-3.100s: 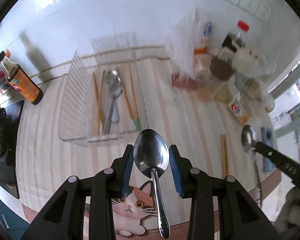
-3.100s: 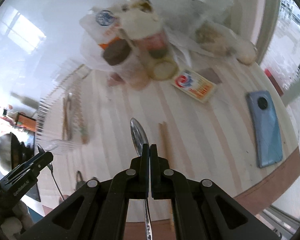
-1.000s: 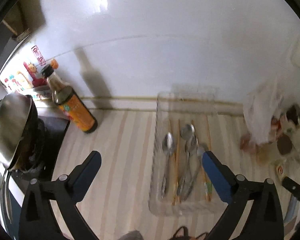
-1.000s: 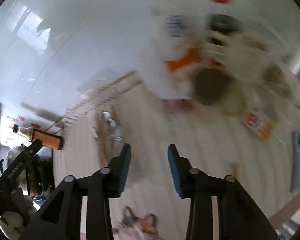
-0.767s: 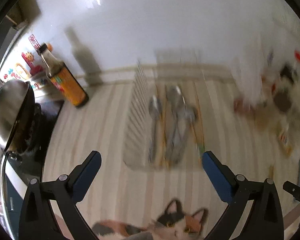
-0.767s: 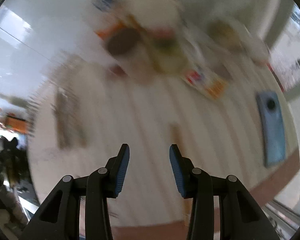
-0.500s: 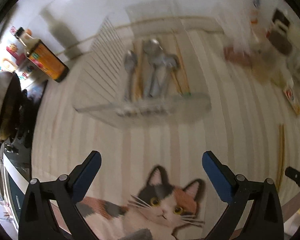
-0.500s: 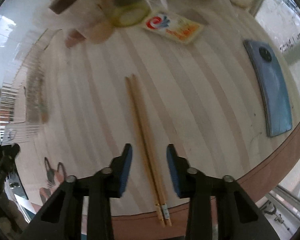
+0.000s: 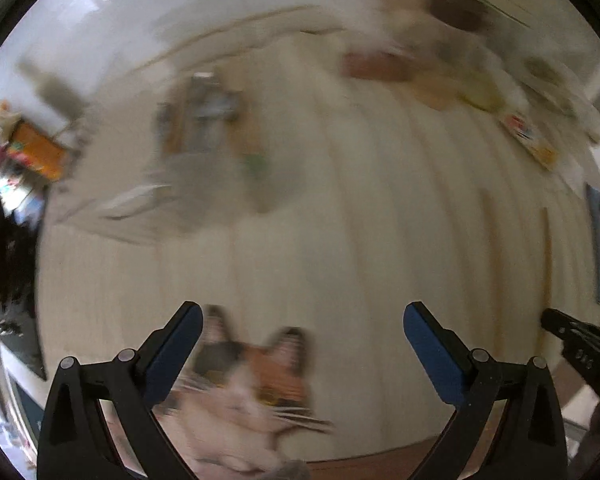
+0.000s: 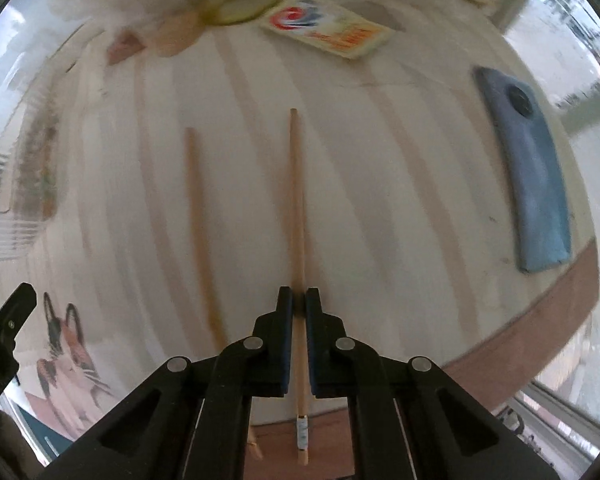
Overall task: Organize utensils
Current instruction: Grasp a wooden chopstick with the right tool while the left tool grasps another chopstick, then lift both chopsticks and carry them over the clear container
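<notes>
My right gripper point(image 10: 299, 300) is shut on a wooden chopstick point(image 10: 296, 200) and holds it above the striped table, tip pointing away. A second chopstick point(image 10: 198, 224) lies on the table to its left. My left gripper point(image 9: 300, 320) is wide open and empty above the cat picture point(image 9: 248, 384). The clear utensil tray point(image 9: 204, 152) with spoons and chopsticks is blurred at the far left of the left wrist view; its edge also shows in the right wrist view point(image 10: 16, 216). The right gripper's tip shows at the lower right of the left wrist view point(image 9: 572, 336).
A blue phone point(image 10: 528, 184) lies near the table's right edge. A detergent packet point(image 10: 328, 30) and a cluster of jars and bags point(image 9: 440, 20) stand at the back. A sauce bottle point(image 9: 36, 148) and a stove point(image 9: 0, 264) are at the left.
My right gripper has shut on one chopstick of the pair and lifted it; the other now lies apart to the left. My left gripper stays open and has swung right, away from the tray.
</notes>
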The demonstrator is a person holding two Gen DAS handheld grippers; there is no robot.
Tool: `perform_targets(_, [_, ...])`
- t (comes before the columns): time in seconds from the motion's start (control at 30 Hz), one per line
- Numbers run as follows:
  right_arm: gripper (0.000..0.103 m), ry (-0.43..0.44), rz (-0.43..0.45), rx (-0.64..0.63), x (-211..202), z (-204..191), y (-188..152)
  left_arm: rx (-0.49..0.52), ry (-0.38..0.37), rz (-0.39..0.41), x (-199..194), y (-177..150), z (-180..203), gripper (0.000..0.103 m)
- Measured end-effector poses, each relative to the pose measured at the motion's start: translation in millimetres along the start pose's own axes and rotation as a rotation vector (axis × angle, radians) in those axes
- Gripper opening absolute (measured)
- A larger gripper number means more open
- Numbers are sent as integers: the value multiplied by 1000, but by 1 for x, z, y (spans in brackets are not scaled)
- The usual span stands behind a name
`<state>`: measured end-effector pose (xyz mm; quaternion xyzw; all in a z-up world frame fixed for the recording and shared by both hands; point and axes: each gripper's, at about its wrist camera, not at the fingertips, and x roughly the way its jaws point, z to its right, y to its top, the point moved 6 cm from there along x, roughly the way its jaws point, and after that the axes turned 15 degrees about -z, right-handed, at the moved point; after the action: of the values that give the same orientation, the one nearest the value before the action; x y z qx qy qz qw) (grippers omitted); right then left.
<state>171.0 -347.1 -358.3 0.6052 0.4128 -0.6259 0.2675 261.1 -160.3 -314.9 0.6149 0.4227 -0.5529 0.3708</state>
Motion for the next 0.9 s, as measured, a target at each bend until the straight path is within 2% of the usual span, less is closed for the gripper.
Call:
perform_targets(0.1, [6, 0, -8, 45, -2, 27, -4, 69, -86, -67, 9, 2, 46, 96])
perform_targets(0.23, [6, -4, -15, 102, -5, 61, -9, 131, -173, -177, 28, 3, 95, 74])
perform_targets(0.27, [6, -2, -16, 112, -5, 67, -10, 142, -175, -195, 32, 3, 104, 67])
perform_targets(0.33, [6, 11, -16, 129, -7, 78, -11, 161, -172, -209, 38, 3, 117, 62])
perform_targets(0.43, [7, 27, -15, 142, -8, 85, -11, 194, -131, -178, 38, 3, 127, 54])
perform_targets(0.5, [7, 29, -16, 148, -8, 85, -11, 202, -118, -159, 36, 5, 125, 40])
perform_targets(0.53, [7, 22, -17, 149, -8, 85, -10, 204, -114, -153, 35, 5, 122, 29])
perform_targets(0.57, [7, 15, -17, 147, -8, 85, -10, 205, -114, -147, 34, 6, 119, 13])
perform_targets(0.6, [7, 6, -16, 143, -8, 85, -10, 204, -118, -148, 34, 7, 115, 7])
perform_targets(0.67, [7, -7, -15, 130, -8, 81, -10, 195, -127, -151, 35, 9, 105, 5])
perform_targets(0.77, [7, 5, -21, 104, -9, 64, -11, 177, -96, -129, 31, 7, 85, 4])
perform_targets(0.9, [7, 18, -33, 21, -7, 27, -17, 116, -71, -113, 25, -4, 38, 4])
